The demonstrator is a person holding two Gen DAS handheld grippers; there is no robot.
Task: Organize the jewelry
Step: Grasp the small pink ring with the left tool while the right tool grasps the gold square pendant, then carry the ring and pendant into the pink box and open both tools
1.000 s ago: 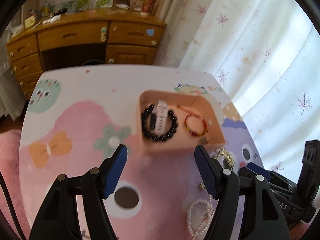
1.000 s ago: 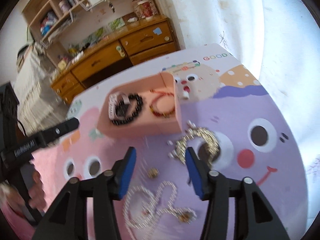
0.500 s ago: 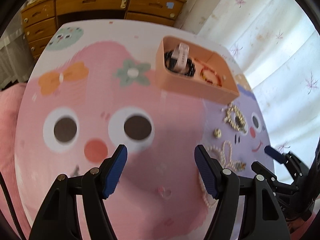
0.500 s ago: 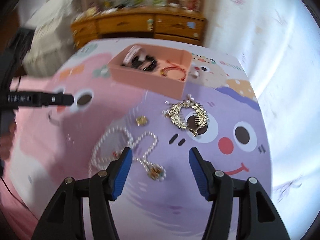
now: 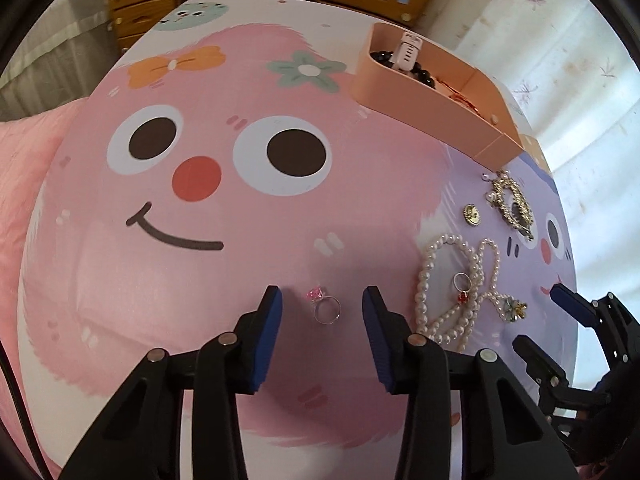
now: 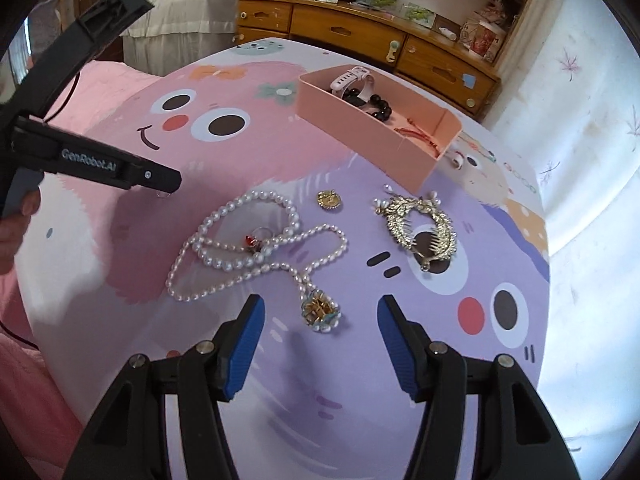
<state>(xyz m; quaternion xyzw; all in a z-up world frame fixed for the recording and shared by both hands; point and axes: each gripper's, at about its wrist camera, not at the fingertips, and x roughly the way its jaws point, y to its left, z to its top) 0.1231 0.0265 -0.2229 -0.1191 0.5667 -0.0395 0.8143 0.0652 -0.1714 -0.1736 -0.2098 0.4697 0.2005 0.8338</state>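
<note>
My left gripper (image 5: 322,308) is open, its blue pads on either side of a silver ring with a pink stone (image 5: 323,305) lying on the table. My right gripper (image 6: 320,320) is open, just short of the flower pendant (image 6: 320,310) of a pearl necklace (image 6: 256,240). A ring with a red stone (image 6: 256,238) lies among the pearls. A gold brooch (image 6: 329,199) and a gold hair comb (image 6: 420,226) lie beyond. The pink tray (image 6: 360,136) holds a black bead bracelet (image 6: 378,106), a watch (image 6: 354,78) and a red bracelet (image 6: 418,136).
The table carries a cartoon-face mat (image 5: 200,200). A wooden dresser (image 6: 360,36) stands behind, a curtain (image 6: 580,100) at the right, pink bedding (image 5: 24,160) at the left. The left gripper's body (image 6: 100,164) shows at the left of the right wrist view.
Both grippers have pulled back from the tray toward the near table edge and lowered. The left now straddles the pink-stone ring; the right faces the necklace pendant.
</note>
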